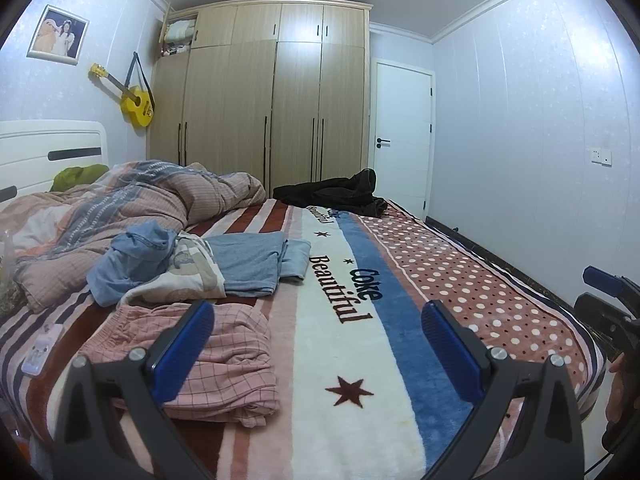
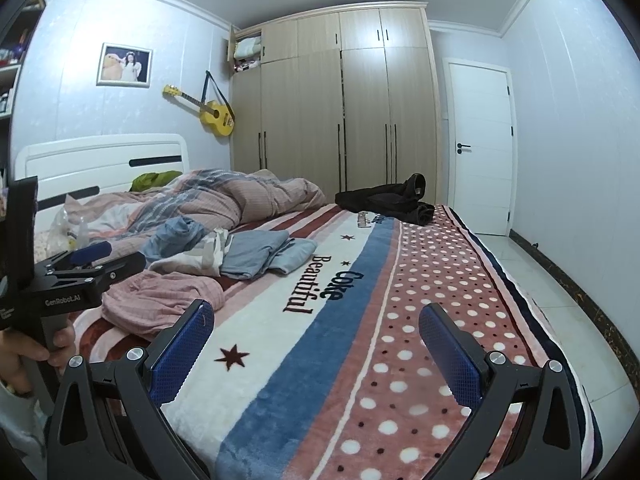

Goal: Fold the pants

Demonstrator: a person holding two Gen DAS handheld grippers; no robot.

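Note:
Pink checked pants (image 1: 224, 364) lie folded near the front left of the bed; they also show in the right wrist view (image 2: 160, 300). Dark pants (image 1: 336, 192) lie crumpled at the far end of the bed, seen too in the right wrist view (image 2: 388, 198). My left gripper (image 1: 318, 344) is open and empty, its left finger above the pink pants. My right gripper (image 2: 316, 350) is open and empty above the blanket (image 2: 320, 360). The left gripper's body shows at the left of the right wrist view (image 2: 80, 272).
Folded blue clothes (image 1: 256, 264) and a crumpled blue garment (image 1: 132, 260) lie mid-bed. A rumpled duvet (image 1: 132, 204) is at the headboard end. A phone (image 1: 40, 348) lies at the bed's left edge. Wardrobe (image 1: 260, 96), door (image 1: 402, 136) and floor (image 2: 560, 300) lie beyond.

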